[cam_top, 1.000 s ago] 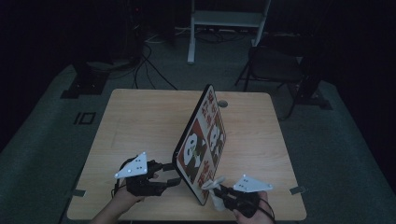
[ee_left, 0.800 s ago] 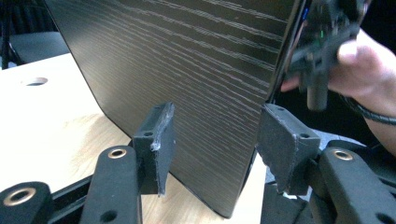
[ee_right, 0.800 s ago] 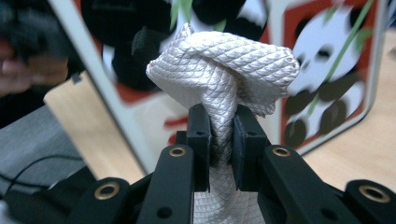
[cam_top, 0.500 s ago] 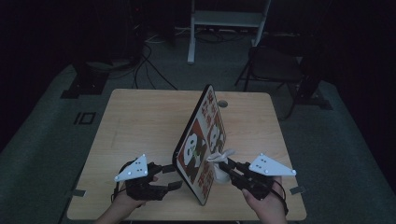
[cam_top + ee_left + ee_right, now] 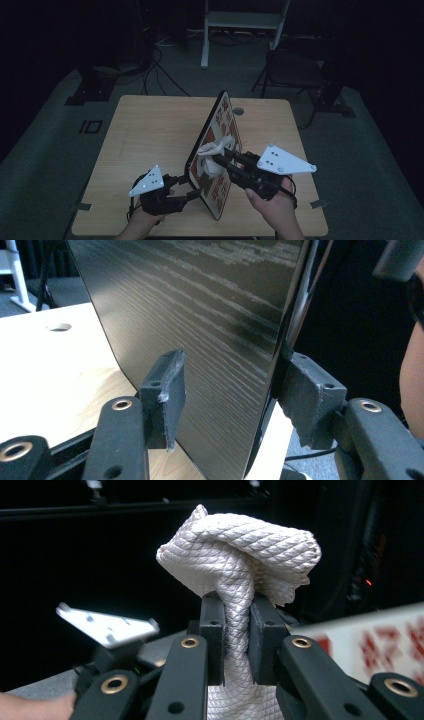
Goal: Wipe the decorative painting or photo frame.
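two tongs (image 5: 192, 192) (image 5: 217, 161), one cloth (image 5: 240, 555), one board (image 5: 212, 150)

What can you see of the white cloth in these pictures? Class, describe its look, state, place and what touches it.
The white cloth looks like a soft fabric with a fine diamond-quilted weave, bunched into a crumpled wad. The right gripper is shut on it: both black pads pinch a narrow neck of the fabric, a knot-like bundle bulges above them and more hangs below. In the high view the cloth sits against the patterned face of the upright board, partway up it, clear of the wooden table.
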Tool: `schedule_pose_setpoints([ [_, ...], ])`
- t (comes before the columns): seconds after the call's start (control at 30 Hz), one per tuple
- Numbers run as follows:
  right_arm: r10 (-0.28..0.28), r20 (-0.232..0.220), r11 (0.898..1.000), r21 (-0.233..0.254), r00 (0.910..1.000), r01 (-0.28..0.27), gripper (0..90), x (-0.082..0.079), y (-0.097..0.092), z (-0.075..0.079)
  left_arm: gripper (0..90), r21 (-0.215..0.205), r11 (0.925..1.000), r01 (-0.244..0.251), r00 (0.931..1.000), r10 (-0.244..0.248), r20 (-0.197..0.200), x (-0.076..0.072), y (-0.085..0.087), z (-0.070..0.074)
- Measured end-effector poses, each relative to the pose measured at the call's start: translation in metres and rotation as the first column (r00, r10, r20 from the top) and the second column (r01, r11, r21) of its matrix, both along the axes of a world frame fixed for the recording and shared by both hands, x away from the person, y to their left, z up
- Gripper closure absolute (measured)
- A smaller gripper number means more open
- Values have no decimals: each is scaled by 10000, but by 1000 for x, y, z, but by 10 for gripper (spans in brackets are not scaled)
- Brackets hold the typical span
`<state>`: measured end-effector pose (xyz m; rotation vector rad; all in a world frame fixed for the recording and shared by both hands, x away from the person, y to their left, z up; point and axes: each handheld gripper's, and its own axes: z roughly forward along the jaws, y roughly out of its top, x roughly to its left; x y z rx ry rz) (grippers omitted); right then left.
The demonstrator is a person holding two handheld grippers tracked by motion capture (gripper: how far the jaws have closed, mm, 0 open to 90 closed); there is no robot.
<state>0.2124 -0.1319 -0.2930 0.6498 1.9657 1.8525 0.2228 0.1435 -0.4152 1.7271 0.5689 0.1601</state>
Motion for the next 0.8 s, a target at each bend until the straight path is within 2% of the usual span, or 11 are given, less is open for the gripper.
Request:
schedule_pose_setpoints([
  [0.13, 582, 278, 9981, 194, 9979, -588, 792, -1, 17, 14, 543, 27, 10000, 8, 10000, -8, 64, -2, 0, 1],
  [0.2, 715, 321, 9971, 244, 9969, -723, 792, 0, 21, 17, 563, 134, 9999, 2, 9998, -5, 210, -4, -1, 2],
  [0.27, 1075, 382, 9935, 335, 9935, -1088, 791, 0, 33, 22, 624, 215, 9998, 37, 9995, -43, 320, -7, -3, 3],
  [0.33, 1335, 346, 9904, 323, 9904, -1346, 791, 0, 41, 22, 638, 232, 9997, -16, 9995, 8, 329, -8, -3, 3],
  [0.43, 1597, 85, 9872, -61, 9871, -1596, 791, 2, 54, 12, 644, 232, 9997, -58, 9994, 50, 328, -8, -3, 3],
  [0.47, 1597, 85, 9872, -61, 9871, -1596, 791, 2, 54, 12, 647, 232, 9997, -58, 9994, 50, 328, -8, -3, 3],
  [0.5, 1404, 36, 9884, -585, 9901, -1400, 791, 6, 62, 2, 650, 249, 9996, -105, 9994, 97, 324, -9, -3, 3],
  [0.53, 1315, -73, 9882, -783, 9913, -1317, 791, 9, 63, -3, 653, 261, 9996, -110, 9994, 101, 337, -9, -2, 4],
  [0.6, 1250, -199, 9888, -795, 9920, -1261, 792, 12, 64, -7, 659, 279, 9995, -117, 9993, 107, 356, -9, -2, 4],
  [0.63, 882, -202, 9917, -922, 9959, -897, 792, 20, 61, -10, 662, 299, 9995, -131, 9994, 121, 315, -9, -2, 4],
  [0.8, 661, -505, 9915, -1089, 9965, -713, 793, 35, 55, -11, 668, 380, 9990, -229, 9993, 217, 316, -10, -3, 5],
])
